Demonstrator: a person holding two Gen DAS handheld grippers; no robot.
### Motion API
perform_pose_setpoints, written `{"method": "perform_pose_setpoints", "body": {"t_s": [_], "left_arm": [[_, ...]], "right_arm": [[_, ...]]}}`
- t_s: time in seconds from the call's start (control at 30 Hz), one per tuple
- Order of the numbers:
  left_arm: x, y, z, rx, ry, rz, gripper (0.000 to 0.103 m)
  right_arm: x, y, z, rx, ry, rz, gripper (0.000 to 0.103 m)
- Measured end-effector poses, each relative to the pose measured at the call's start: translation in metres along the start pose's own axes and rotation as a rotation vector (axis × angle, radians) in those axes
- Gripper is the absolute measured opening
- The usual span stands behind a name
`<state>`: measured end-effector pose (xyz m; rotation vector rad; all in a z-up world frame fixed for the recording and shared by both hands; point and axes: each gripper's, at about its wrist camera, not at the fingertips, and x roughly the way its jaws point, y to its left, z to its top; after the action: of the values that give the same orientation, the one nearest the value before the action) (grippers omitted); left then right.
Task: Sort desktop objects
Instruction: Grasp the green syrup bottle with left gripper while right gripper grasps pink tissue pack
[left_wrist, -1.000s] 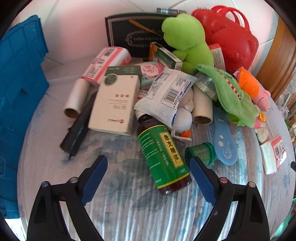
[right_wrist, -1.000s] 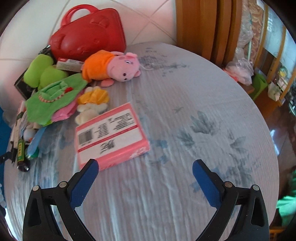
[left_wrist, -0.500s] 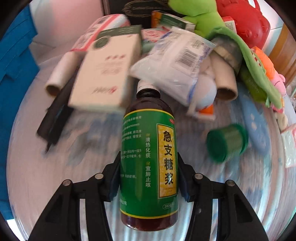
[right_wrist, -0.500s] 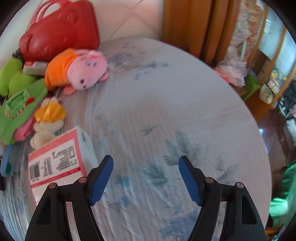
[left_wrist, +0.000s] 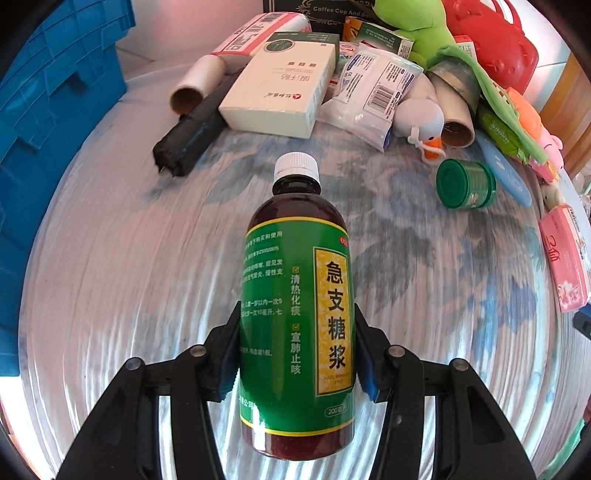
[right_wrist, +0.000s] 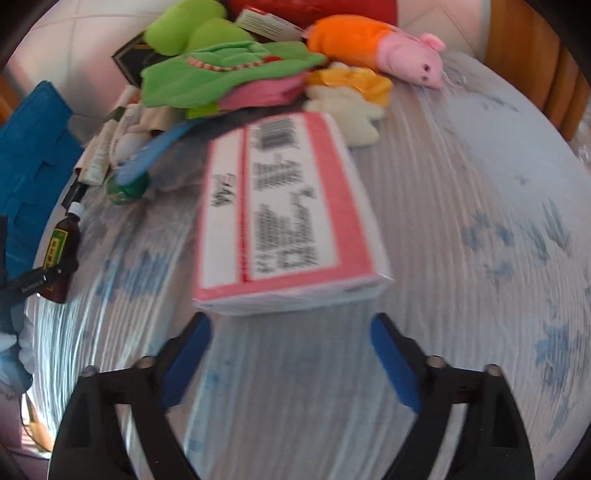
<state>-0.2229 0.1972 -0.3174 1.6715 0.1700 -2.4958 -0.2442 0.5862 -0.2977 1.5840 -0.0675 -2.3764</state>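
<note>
A brown syrup bottle with a green label and white cap points away from me in the left wrist view. My left gripper is shut on its lower body, a blue pad pressing each side. The right wrist view shows the same bottle small at the far left. My right gripper hangs over the tablecloth with its jaws opening wide and nothing between them. A pink tissue pack lies flat just beyond its fingertips. In the left wrist view that pack sits at the right edge.
A blue crate stands at the left. The far pile holds a white box, a black folded umbrella, cardboard tubes, plush toys and a red bag. A green jar lies on its side. A pig plush lies behind the pack.
My left gripper shut on the syrup bottle and drew it out of the pile toward me. My right gripper swung left to face the pink pack; its jaws narrowed, then widened again.
</note>
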Motion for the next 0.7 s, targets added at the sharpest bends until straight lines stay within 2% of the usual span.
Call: {"method": "perform_pose_setpoints", "body": {"t_s": [0.13,0.23,0.4,0.57,0.63,0.7], "left_arm": [[-0.002,0.002,-0.005,-0.010,-0.001,0.003,0.051],[-0.003,-0.001,-0.005,-0.013,-0.003,0.009,0.051],[-0.003,-0.005,-0.006,-0.010,-0.006,0.011,0.051],[-0.004,-0.010,-0.007,-0.011,-0.006,0.012,0.051],[-0.005,-0.013,-0.007,-0.009,-0.010,0.013,0.051],[-0.006,-0.015,-0.008,-0.007,-0.014,0.012,0.052]], "right_arm": [[-0.019,0.000,0.001,-0.043,-0.081,-0.082,0.103],[-0.027,-0.002,0.001,-0.095,-0.125,-0.080,0.103],[-0.017,0.005,0.006,-0.121,-0.147,-0.045,0.103],[-0.005,0.029,0.005,-0.182,-0.169,-0.103,0.103],[0.003,0.026,0.007,-0.169,-0.186,-0.151,0.103],[0.015,0.009,0.008,-0.095,-0.173,-0.118,0.103]]}}
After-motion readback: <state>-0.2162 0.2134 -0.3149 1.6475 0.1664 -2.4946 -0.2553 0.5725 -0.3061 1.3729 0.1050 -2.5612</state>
